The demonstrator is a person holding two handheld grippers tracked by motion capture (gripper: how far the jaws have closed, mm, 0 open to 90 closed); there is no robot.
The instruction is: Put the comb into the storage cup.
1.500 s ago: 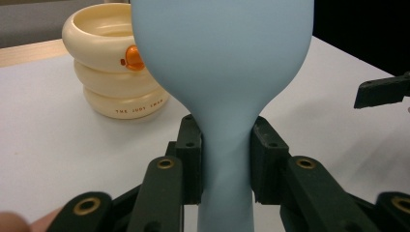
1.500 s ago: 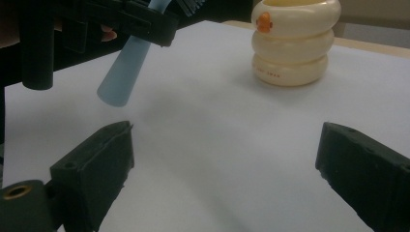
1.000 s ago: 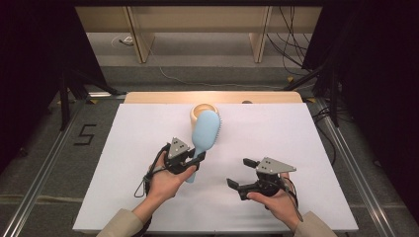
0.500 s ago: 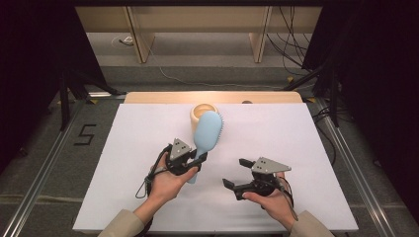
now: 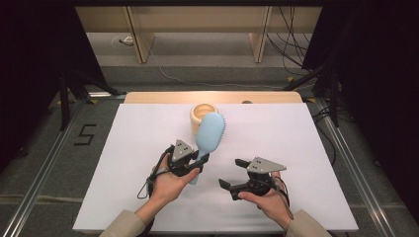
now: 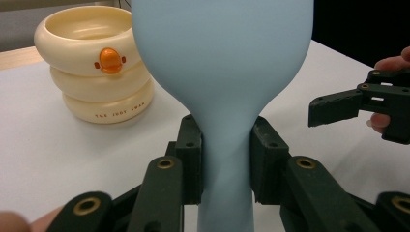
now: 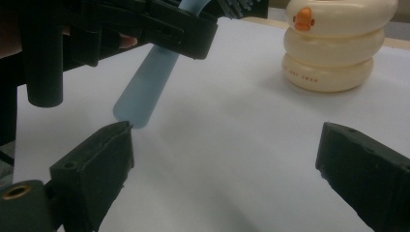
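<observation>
Currently my left gripper (image 6: 226, 159) clamps the neck of the light-blue hairbrush (image 5: 210, 134), its pads on both sides. Risk: the heavy paddle head juts beyond the fingers and could pivot or slip toward the cream ring-shaped cup (image 6: 94, 63) just beyond. My right gripper (image 5: 238, 174) stands wide open, empty, near the handle's tip.

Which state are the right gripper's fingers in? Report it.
Open: the right gripper has its fingers spread wide over bare table, nothing between them.
</observation>
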